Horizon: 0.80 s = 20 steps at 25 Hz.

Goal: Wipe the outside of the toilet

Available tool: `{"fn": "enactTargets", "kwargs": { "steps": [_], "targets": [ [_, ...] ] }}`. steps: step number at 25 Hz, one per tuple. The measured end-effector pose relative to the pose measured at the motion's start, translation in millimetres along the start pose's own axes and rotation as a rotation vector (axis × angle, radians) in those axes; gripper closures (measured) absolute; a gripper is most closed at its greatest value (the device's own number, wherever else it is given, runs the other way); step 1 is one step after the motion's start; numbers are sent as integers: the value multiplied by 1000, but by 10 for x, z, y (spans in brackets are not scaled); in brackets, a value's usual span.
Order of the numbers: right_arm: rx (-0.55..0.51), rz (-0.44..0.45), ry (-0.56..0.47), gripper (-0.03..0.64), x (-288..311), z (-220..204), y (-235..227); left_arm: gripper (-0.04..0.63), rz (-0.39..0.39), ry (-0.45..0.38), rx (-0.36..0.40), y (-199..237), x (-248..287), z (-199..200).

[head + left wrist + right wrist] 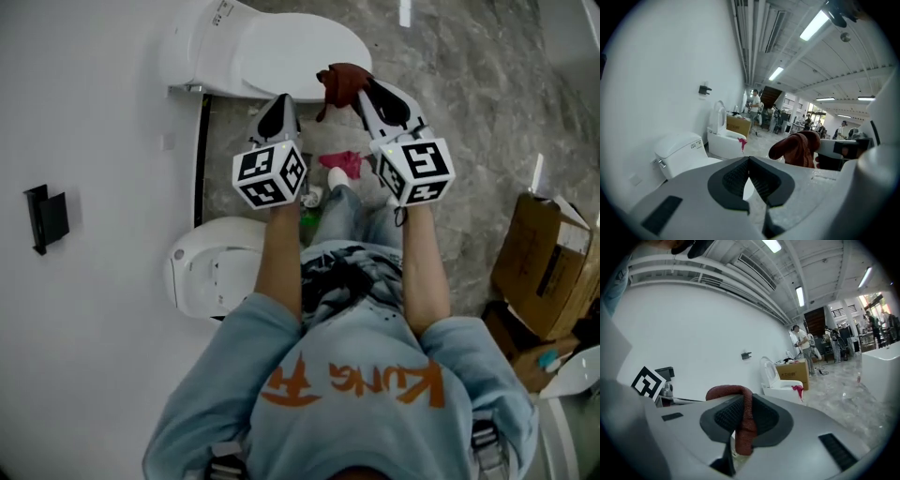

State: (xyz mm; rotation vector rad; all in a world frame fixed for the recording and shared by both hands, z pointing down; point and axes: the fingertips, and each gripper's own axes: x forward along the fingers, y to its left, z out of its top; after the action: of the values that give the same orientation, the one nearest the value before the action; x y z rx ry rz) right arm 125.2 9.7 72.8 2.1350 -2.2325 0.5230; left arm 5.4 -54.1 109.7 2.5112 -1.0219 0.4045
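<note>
A white toilet (272, 52) with its lid down stands against the wall just ahead of both grippers. My right gripper (361, 91) is shut on a dark red cloth (339, 80), held over the front edge of the lid. In the right gripper view the cloth (743, 420) is pinched between the jaws and hangs down. My left gripper (278, 103) hovers beside it, to the left, shut and holding nothing. The left gripper view shows the toilet's tank (679, 150) and the red cloth (799, 147) off to the right.
A second toilet (211, 267) sits by the wall at my left hip. A pink cloth (342, 161) lies on the marble floor near my feet. Cardboard boxes (544, 262) stand at the right. A black fixture (47, 217) is on the wall. Another toilet (724, 138) and people show far off.
</note>
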Motion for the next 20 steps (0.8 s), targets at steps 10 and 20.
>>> {"fn": "enactTargets", "kwargs": {
  "steps": [10,20],
  "targets": [
    [-87,251,209,565,631,-672,-186,601,266,28,-226,281,223,-710],
    [-141,436,409,565,942,-1769,-96,601,407,64,-383,519,398,-1755]
  ]
}}
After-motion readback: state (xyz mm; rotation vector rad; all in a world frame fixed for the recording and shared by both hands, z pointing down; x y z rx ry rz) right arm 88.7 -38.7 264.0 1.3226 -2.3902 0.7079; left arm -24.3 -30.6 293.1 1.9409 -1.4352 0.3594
